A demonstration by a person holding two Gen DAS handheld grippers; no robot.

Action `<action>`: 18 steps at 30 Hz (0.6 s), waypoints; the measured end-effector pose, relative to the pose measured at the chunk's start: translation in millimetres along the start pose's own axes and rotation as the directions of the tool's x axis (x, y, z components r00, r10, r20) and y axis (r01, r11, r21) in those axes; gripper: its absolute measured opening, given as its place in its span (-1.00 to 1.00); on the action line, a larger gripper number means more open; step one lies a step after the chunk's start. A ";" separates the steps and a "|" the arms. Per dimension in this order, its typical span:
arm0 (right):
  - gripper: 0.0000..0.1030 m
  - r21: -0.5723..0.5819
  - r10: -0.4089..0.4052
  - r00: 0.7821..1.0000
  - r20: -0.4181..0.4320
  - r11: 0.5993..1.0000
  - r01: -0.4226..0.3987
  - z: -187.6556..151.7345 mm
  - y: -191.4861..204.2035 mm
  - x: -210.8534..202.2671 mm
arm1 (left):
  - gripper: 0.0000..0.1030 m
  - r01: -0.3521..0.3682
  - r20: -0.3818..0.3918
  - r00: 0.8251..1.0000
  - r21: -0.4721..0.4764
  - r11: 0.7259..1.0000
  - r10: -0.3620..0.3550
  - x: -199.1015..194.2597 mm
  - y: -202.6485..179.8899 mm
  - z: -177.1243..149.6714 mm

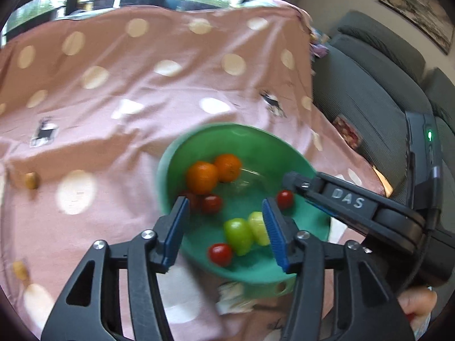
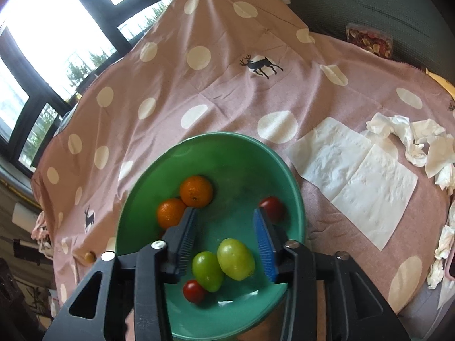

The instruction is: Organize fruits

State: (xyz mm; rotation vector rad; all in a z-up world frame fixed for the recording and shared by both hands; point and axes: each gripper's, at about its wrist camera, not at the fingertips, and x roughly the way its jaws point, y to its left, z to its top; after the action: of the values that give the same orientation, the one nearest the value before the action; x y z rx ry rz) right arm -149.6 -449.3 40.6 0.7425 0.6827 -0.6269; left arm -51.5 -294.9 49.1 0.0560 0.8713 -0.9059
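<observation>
Both grippers, left (image 1: 226, 223) and right (image 2: 224, 240), hovered over green bowl (image 2: 273, 159), fingers spread, pinching nothing. Held oranges (image 2: 196, 191), green fruits (image 2: 235, 258), red tomatoes (image 2: 194, 291). Lay on pink spotted cloth (image 2: 216, 91), napkins (image 2: 355, 176) right.

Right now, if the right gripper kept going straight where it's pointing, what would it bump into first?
Probably the two green fruits lying between its open fingers, in the green bowl. The right gripper holds nothing; depth is hard to judge.

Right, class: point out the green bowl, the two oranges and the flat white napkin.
green bowl (image 2: 216, 142): right wrist view, on its far rim.
two oranges (image 2: 196, 191): right wrist view, on the middle of the farther orange.
flat white napkin (image 2: 355, 176): right wrist view, near its centre fold.
</observation>
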 end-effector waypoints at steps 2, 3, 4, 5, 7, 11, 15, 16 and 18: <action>-0.13 -0.012 0.013 1.000 0.004 1.000 -0.013 -0.1 3.1 -2.1 | 0.14 -0.038 0.020 0.999 -0.046 0.998 0.039 -17.6 20.1 0.4; -0.13 -0.016 0.019 1.000 0.009 1.000 -0.018 -0.2 4.5 -3.5 | 0.15 -0.055 0.024 0.998 -0.072 0.996 0.057 -24.5 30.0 0.0; -0.13 -0.019 0.019 1.000 0.013 1.000 -0.019 -0.2 5.5 -4.0 | 0.16 -0.076 0.024 0.997 -0.115 0.990 0.079 -33.0 43.8 -1.7; -0.13 -0.025 0.018 1.000 0.018 1.000 -0.018 -0.3 7.5 -5.4 | 0.16 -0.093 0.022 0.995 -0.155 0.984 0.097 -39.4 55.5 -3.9; -0.13 -0.031 0.021 1.000 0.023 0.999 -0.020 -1.1 10.9 -6.6 | 0.16 -0.143 0.018 0.988 -0.229 0.963 0.151 -54.7 82.6 -12.1; -0.13 -0.056 0.063 0.998 0.011 0.996 -0.063 -3.8 23.4 -7.2 | 0.15 -0.299 -0.008 0.950 -0.294 0.908 0.311 -77.5 120.8 -31.0; -0.13 -0.107 0.116 0.993 -0.009 0.987 -0.116 -9.1 44.5 -7.3 | 0.12 -0.380 -0.049 0.920 -0.352 0.856 0.389 -95.2 158.4 -56.5; -0.13 -0.122 0.126 0.992 -0.014 0.984 -0.127 -11.2 50.3 -7.1 | 0.12 -0.396 -0.063 0.913 -0.363 0.843 0.402 -97.1 166.9 -61.8; -0.13 -0.152 0.143 0.989 -0.026 0.978 -0.145 -15.2 61.6 -6.4 | 0.09 -0.410 -0.084 0.908 -0.385 0.827 0.411 -95.6 180.4 -67.2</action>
State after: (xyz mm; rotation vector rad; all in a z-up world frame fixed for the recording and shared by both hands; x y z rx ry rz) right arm -114.5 -400.2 61.1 0.6470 0.6770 -0.4313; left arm 3.7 -90.1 14.8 -0.1060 0.9790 -0.3119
